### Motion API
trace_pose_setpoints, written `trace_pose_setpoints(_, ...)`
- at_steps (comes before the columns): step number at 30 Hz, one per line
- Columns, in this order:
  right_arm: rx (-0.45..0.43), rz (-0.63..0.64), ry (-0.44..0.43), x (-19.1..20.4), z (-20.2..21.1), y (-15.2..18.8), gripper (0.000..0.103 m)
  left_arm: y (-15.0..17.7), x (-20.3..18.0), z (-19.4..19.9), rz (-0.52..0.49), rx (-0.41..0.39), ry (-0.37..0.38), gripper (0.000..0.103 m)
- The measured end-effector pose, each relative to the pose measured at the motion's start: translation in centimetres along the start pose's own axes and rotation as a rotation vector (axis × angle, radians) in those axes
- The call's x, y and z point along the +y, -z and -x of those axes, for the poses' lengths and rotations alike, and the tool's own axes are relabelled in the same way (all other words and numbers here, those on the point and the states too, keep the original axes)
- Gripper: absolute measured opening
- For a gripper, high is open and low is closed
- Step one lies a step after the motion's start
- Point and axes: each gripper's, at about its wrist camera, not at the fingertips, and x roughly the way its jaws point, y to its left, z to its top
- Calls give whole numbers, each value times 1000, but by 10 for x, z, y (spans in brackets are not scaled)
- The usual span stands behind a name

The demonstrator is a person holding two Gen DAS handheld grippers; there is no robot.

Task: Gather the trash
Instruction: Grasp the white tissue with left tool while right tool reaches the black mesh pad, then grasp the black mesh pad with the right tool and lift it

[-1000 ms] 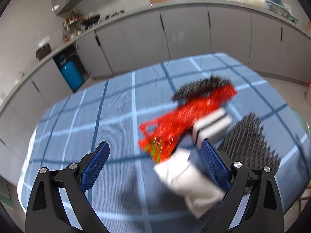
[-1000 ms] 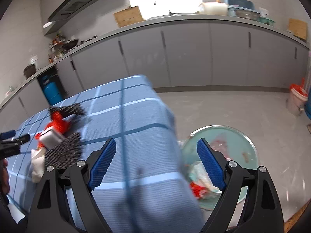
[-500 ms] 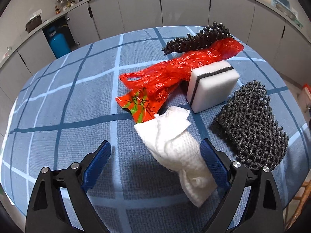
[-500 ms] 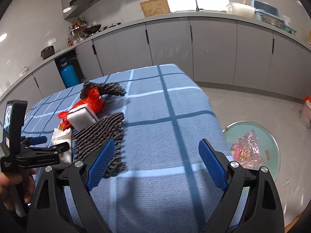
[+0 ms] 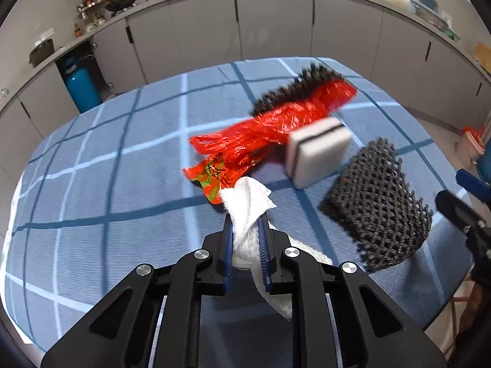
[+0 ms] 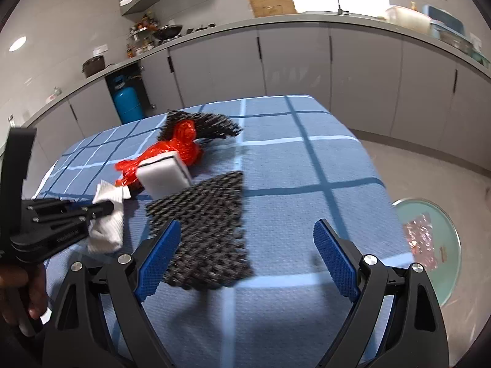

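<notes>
Left gripper (image 5: 245, 242) clenched on the crumpled white tissue (image 5: 248, 211), at the near edge of the blue checked tablecloth (image 5: 101, 168) just beside the red plastic bag (image 5: 270, 128), so judged as the pick-up step for this first piece. Right gripper (image 6: 245, 257) spread wide and holding nothing, hovering above the near black mesh piece (image 6: 205, 230), with the white sponge (image 6: 162, 178) just past it. Next, probably: lift the tissue clear without snagging the bag, then carry it across to the round bin (image 6: 451, 245) on the floor beside the table

glossy crinkled red plastic bag (image 5: 270, 128), matt woven tablecloth (image 5: 92, 165), soft white paper towel (image 5: 248, 214).
</notes>
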Motion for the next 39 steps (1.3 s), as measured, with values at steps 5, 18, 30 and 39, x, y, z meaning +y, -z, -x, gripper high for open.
trace_pose_setpoints(5,19,29,-16,13,-12,-4,88,1,13,11,7,-21,-28,16)
trace_pose_setpoints(18,75,47,-17,25,-37,-3,84,2,48,7,45,-34,-96,16)
trace_pose_setpoints(30,156,56,-37,28,-56,4,56,4,57,1,62,-26,-100,16)
trace_pose_setpoints(39,176,69,-98,35,-57,8,18,4,58,5,61,-36,-105,16)
